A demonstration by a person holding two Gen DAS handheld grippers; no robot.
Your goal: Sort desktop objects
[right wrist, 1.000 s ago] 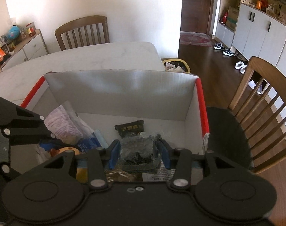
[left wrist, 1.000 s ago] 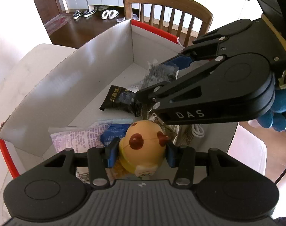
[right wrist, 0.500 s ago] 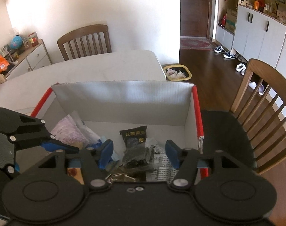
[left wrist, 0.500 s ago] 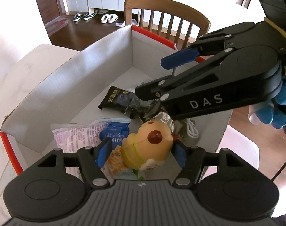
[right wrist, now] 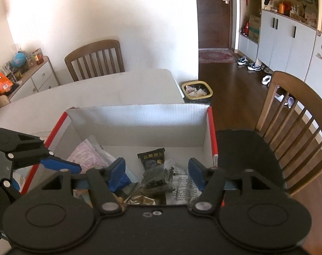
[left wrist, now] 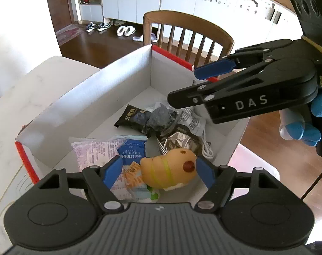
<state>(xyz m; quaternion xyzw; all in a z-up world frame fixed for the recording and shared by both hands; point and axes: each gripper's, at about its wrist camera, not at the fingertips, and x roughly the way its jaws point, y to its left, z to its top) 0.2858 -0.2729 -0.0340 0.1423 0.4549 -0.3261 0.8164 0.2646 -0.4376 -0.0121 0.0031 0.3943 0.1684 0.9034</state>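
A white cardboard box with red rims (left wrist: 86, 97) stands on the table and holds the sorted things. A yellow toy figure (left wrist: 169, 170) lies on its side in the box, below my open left gripper (left wrist: 158, 173). A clear bag of dark bits (right wrist: 158, 177) lies on the box floor by a black snack packet (right wrist: 152, 157), beneath my open right gripper (right wrist: 156, 173). The right gripper also shows in the left wrist view (left wrist: 195, 85), above the box. A pink-printed bag (left wrist: 95, 150) and a blue packet (left wrist: 131, 152) lie beside the toy.
A white marble table (right wrist: 110, 93) carries the box. A wooden chair (left wrist: 188, 36) stands behind the box, another (right wrist: 95, 59) at the table's far side. A waste bin (right wrist: 197, 91) stands on the wooden floor. A white cable (left wrist: 205, 148) lies in the box.
Both grippers have opened and risen. The yellow toy dropped from the left gripper and tipped onto its side. The bag of dark bits dropped from the right gripper into the box.
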